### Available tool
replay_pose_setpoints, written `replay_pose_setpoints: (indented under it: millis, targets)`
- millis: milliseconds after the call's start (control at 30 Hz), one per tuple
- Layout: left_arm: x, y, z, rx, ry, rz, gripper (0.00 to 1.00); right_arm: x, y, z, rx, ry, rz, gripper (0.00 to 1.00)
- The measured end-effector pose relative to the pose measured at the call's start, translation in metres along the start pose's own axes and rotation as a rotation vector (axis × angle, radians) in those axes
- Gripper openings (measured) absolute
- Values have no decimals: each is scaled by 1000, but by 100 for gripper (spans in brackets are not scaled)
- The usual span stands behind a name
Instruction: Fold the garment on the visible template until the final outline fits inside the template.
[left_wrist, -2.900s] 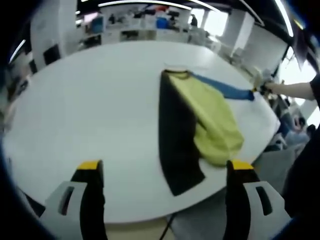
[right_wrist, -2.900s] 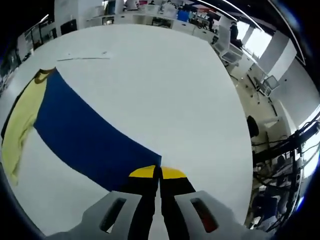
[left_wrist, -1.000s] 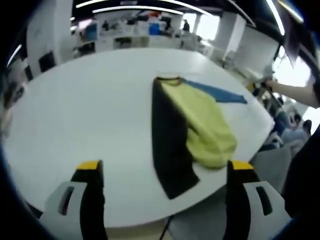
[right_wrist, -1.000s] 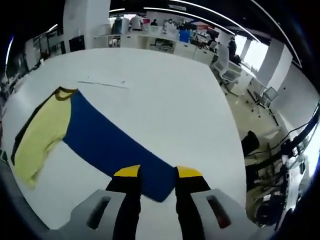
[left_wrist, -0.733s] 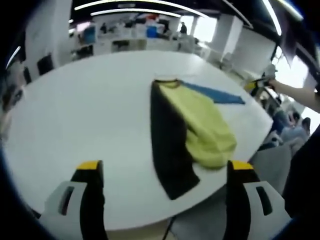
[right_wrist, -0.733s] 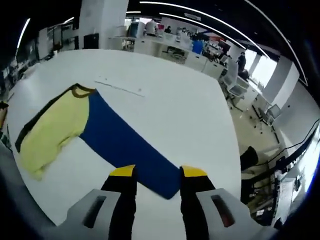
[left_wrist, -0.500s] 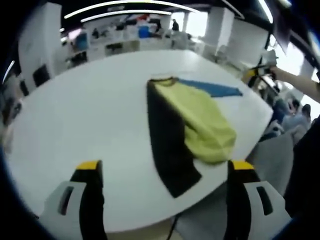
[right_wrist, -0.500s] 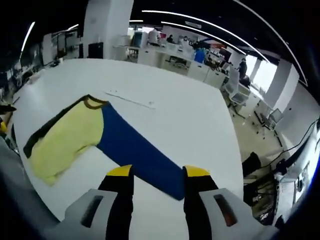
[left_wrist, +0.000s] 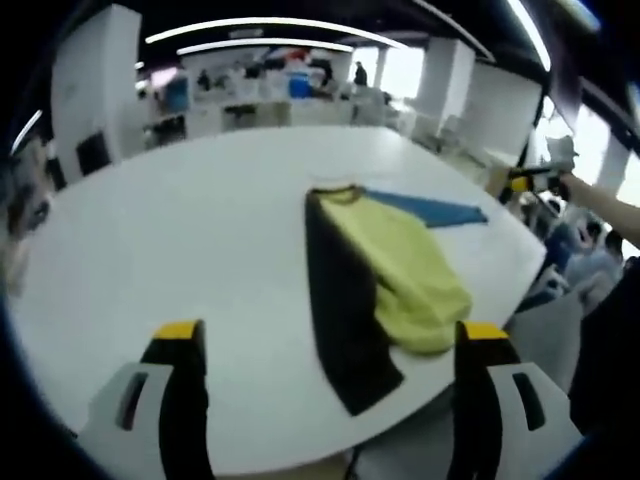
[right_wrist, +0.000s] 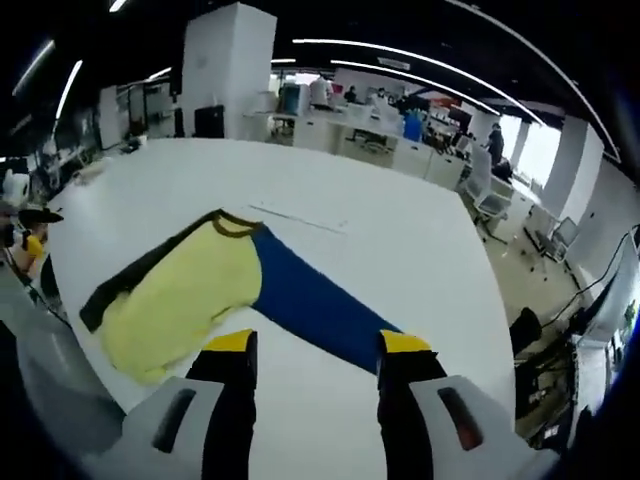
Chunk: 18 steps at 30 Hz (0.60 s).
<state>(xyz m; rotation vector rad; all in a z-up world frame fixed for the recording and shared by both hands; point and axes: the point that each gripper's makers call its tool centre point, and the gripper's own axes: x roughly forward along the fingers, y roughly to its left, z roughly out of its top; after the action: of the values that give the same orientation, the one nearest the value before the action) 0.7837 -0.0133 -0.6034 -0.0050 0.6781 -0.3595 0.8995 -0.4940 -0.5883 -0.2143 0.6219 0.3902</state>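
Observation:
A garment lies flat on the white table (left_wrist: 150, 220), with a yellow body (left_wrist: 405, 265), a black sleeve (left_wrist: 340, 300) and a blue sleeve (left_wrist: 430, 210). My left gripper (left_wrist: 331, 335) hangs open near the table's edge, short of the black sleeve's end. In the right gripper view the yellow body (right_wrist: 180, 290) lies left, the blue sleeve (right_wrist: 320, 310) runs toward me, and the black sleeve (right_wrist: 130, 275) lies at the far left. My right gripper (right_wrist: 318, 345) is open just above the blue sleeve's end, holding nothing. A thin dark line (right_wrist: 300, 217) marks the table beyond the collar.
In the left gripper view a person's arm (left_wrist: 605, 205) reaches in from the right with the right gripper (left_wrist: 520, 183). The table edge (left_wrist: 500, 290) runs close to the yellow body. Desks, chairs and office clutter (right_wrist: 420, 130) stand beyond the table.
My right gripper, shut on the blue sleeve's end 2.9 s ago, has opened, let it go and drawn back. The sleeve now lies flat. My left gripper stays open.

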Motion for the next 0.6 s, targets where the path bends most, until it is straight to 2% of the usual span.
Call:
replay_pose_setpoints:
  millis: [33, 67, 200, 267, 400, 467, 533, 600]
  targets:
    - [0, 0, 0, -5, -2, -1, 99, -3, 5, 0, 20, -11, 12, 56]
    - [0, 0, -1, -21, 0, -5, 99, -7, 11, 4, 47, -52, 20, 59]
    - [-6, -3, -2, -38, 0, -9, 99, -18, 29, 14, 80, -138, 74, 64]
    - [-8, -5, 0, -27, -4, -1, 99, -23, 35, 11, 75, -129, 81, 67]
    - [-8, -18, -2, -30, -16, -23, 99, -30, 50, 13, 80, -155, 105, 73]
    - [-8, -27, -9, -3, 12, -45, 99, -31, 53, 14, 92, -181, 101, 76]
    - [-9, -28, -14, 32, 33, -39, 99, -34, 62, 19, 140, -235, 124, 80]
    - [-12, -28, -17, 46, 47, -33, 99, -34, 66, 12, 137, -226, 123, 85]
